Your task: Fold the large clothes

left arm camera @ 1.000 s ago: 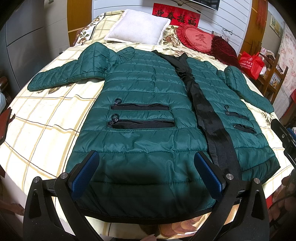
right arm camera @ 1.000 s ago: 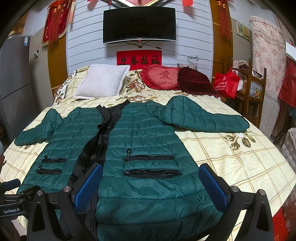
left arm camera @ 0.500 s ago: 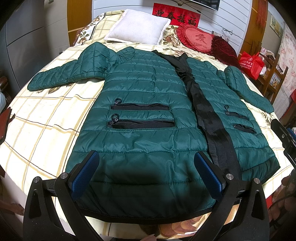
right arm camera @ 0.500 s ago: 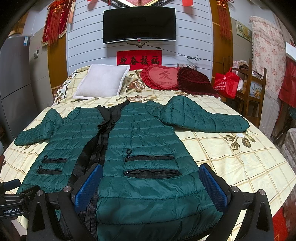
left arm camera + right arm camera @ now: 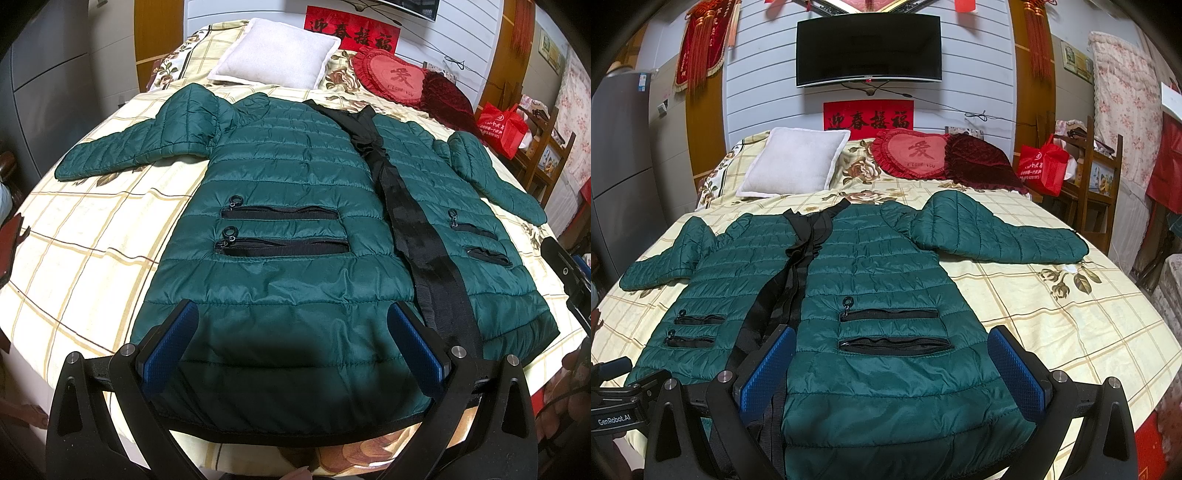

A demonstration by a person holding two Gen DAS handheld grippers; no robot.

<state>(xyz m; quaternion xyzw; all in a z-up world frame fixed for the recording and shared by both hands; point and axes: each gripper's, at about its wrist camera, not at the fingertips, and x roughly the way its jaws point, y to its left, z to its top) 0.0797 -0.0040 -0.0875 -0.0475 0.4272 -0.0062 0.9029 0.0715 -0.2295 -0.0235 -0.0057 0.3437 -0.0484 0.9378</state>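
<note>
Bare bed lies open to either side of the coat and past its sleeves. At the head, a white pillow and red cushions block the way.

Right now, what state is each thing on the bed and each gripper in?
green puffer jacket: spread flat, unfolded, sleeves out
upper pocket zipper: closed
lower pocket zipper: partly open
left gripper: open, over the hem
right gripper: open, over the hem
television: off
</note>
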